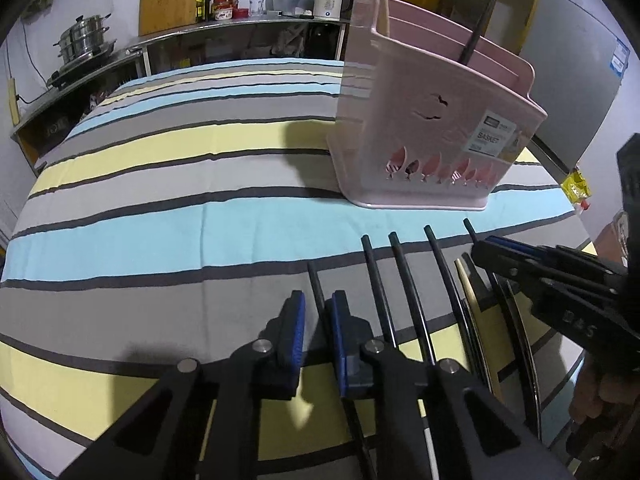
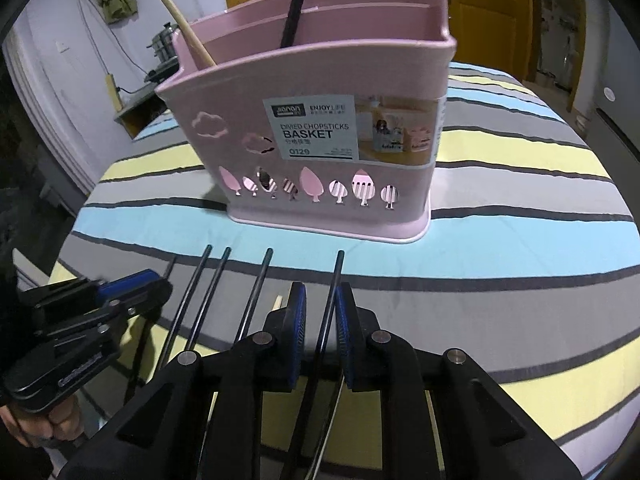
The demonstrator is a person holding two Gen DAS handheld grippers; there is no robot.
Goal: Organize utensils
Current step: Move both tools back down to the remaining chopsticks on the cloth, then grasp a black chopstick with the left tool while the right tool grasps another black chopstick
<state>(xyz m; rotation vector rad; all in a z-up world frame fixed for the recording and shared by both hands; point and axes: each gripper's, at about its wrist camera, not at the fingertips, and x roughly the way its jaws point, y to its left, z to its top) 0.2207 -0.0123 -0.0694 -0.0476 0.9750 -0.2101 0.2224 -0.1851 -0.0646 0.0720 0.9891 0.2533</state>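
Black chopsticks (image 2: 256,296), row on striped tabletop (image 2: 520,240), long axes toward 12 o'clock, pink basket (image 2: 320,208) beyond. Right hand-held gripper (image 2: 321,320) and left hand-held gripper (image 1: 318,328): each parted, straddling one stick, neither clamped

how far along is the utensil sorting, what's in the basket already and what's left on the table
Done: the pink basket already holds a wooden utensil and a black utensil. In hand: the left gripper and right gripper each straddle a black handle on the striped cloth, jaws not yet closed. Left: about five black utensils still lie in a row, plus a pale one partly hidden.
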